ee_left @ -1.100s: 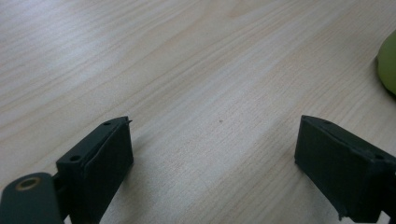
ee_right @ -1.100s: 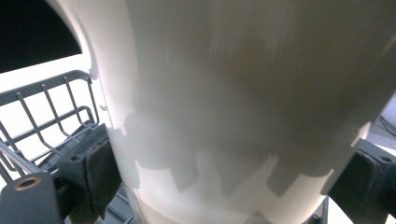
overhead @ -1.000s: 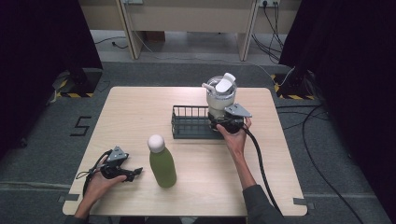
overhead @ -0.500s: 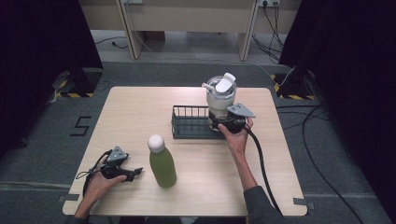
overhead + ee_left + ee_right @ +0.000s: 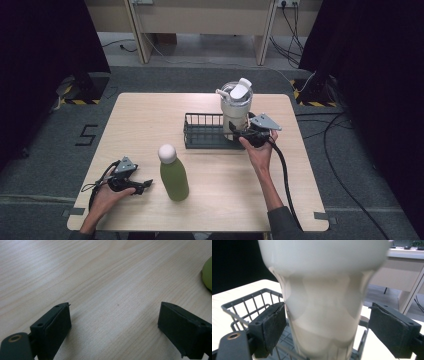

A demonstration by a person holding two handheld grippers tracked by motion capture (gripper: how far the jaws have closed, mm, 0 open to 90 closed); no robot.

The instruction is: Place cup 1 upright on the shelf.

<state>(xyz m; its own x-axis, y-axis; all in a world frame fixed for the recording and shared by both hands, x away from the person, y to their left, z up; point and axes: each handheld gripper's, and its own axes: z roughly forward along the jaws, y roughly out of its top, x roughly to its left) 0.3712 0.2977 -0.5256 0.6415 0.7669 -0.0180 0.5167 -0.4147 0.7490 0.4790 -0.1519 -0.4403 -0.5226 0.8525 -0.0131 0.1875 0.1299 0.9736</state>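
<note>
- The cream tumbler (image 5: 236, 109) stands upright in the right end of the black wire basket (image 5: 202, 134) at the far right part of the table (image 5: 150, 120).
- The right tongs (image 5: 239, 133) sit at the tumbler's lower body; their jaws have just been closing with the tumbler between them, the left pad touching its side and the right pad a little off it.
- The left tongs (image 5: 145, 185) rest wide open and empty on the table's near left, beside the green bottle (image 5: 173, 173).
</note>
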